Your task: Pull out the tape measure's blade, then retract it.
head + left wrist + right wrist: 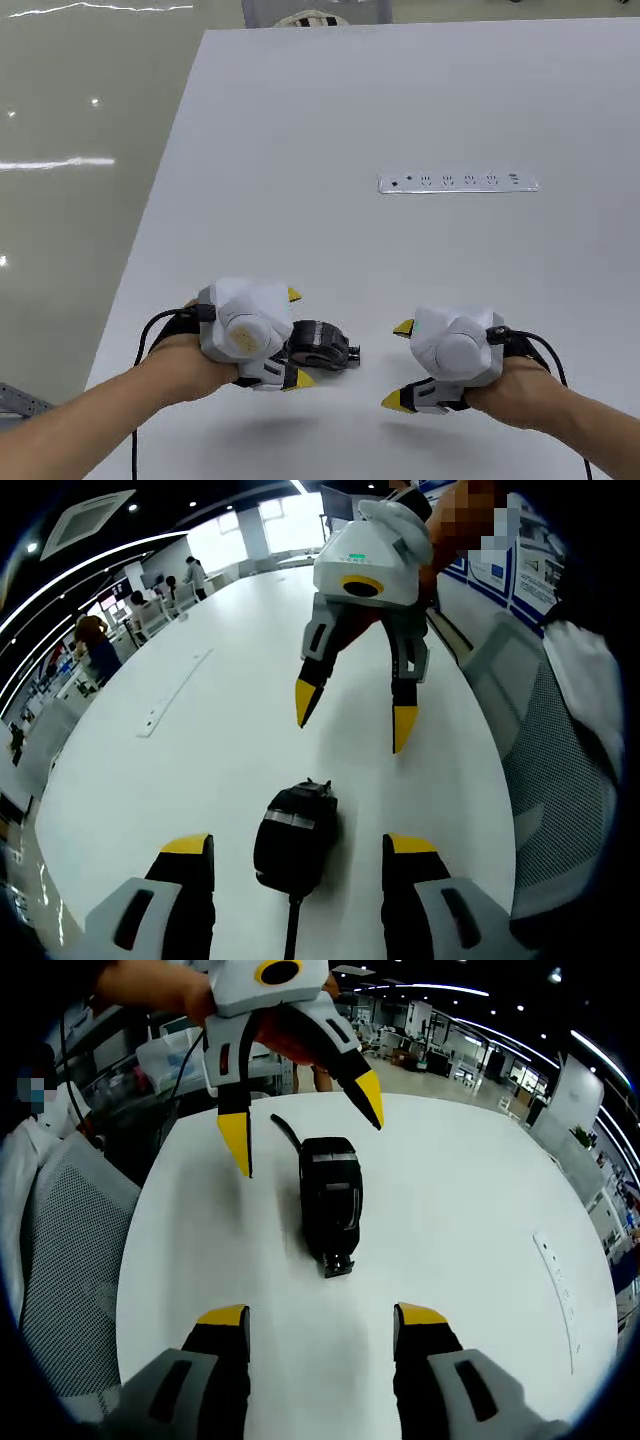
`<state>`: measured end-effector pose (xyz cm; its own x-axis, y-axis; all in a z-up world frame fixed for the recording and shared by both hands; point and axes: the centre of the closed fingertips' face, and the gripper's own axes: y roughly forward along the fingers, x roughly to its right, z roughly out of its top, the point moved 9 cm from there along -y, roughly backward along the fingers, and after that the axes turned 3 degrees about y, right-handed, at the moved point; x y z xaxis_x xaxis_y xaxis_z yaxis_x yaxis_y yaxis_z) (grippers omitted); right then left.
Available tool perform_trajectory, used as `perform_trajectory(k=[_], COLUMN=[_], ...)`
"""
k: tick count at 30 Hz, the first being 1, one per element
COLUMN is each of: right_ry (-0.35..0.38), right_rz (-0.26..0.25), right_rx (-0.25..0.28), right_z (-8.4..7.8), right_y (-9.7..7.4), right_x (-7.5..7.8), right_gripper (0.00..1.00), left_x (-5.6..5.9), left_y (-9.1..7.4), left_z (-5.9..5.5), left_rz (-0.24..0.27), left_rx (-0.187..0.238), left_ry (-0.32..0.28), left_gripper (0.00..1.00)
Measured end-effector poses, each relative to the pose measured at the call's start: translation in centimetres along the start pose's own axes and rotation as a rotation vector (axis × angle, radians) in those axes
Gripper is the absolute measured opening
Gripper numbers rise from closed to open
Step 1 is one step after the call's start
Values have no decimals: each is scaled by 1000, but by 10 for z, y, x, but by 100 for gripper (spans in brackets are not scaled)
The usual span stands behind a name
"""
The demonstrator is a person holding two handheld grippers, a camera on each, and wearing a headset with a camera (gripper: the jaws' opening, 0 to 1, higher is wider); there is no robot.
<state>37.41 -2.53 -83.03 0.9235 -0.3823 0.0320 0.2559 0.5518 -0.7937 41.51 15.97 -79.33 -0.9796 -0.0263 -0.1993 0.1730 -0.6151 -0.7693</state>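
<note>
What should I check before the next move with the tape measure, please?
1. The tape measure lies flat on the table: ok.
2. The left gripper is open, fingers on both sides of the tape measure: ok.
3. Case gripped firmly: not ok, gaps show beside both fingers.
4. The hook faces the right gripper: ok.
5. The right gripper is open and apart from the hook: ok.
6. Blade lock released: cannot tell.

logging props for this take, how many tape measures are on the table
1. The black tape measure lies on the white table between the open left tongs, not gripped. The right tongs hover open, facing it. None seems hidden.
</note>
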Motion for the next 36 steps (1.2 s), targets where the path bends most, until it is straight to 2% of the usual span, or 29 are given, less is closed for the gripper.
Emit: perform_trajectory(k=[24, 36], right_ry=[-60, -72], right_rz=[49, 62], right_rx=[-15, -20], right_z=[9, 11], right_y=[23, 32], right_x=[6, 8], right_gripper=[52, 50], left_x=[-7, -8], left_y=[20, 29], left_z=[-9, -6], left_rz=[-58, -82], left_rx=[-20, -24], left_ry=[37, 57], left_gripper=[57, 51])
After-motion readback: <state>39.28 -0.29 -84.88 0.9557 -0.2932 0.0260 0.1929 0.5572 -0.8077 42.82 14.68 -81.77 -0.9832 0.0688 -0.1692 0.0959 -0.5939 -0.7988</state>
